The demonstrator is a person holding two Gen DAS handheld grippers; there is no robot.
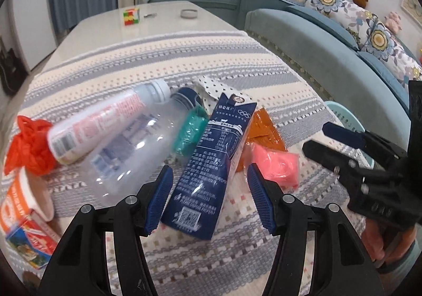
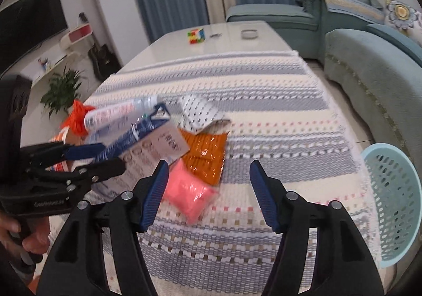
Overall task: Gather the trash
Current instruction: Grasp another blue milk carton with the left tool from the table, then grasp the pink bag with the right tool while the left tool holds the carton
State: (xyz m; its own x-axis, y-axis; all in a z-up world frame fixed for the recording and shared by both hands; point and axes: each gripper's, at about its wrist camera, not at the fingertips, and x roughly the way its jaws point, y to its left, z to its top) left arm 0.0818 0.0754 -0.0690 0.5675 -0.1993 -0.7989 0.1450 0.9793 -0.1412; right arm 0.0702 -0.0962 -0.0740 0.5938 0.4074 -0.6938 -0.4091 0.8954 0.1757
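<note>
A heap of trash lies on a striped cloth: a dark blue milk carton (image 1: 211,161), a clear plastic bottle (image 1: 137,148), a white bottle with pink print (image 1: 105,124), a pink wrapper (image 1: 277,164), an orange wrapper (image 1: 263,132), a teal bag (image 1: 188,132) and a red bag (image 1: 29,145). My left gripper (image 1: 209,198) is open, its jaws on either side of the carton's lower end. My right gripper (image 2: 208,195) is open and empty above the cloth, just right of the pink wrapper (image 2: 188,195) and orange wrapper (image 2: 205,156). The carton (image 2: 147,143) shows beside the left gripper (image 2: 102,156).
A light blue perforated basket (image 2: 395,203) stands off the table's right edge. An orange cup (image 1: 23,201) and a small printed box (image 1: 29,243) lie at the left. A puzzle cube (image 2: 196,35) and a small dish (image 2: 249,33) sit at the far end. A blue sofa (image 2: 369,71) runs along the right.
</note>
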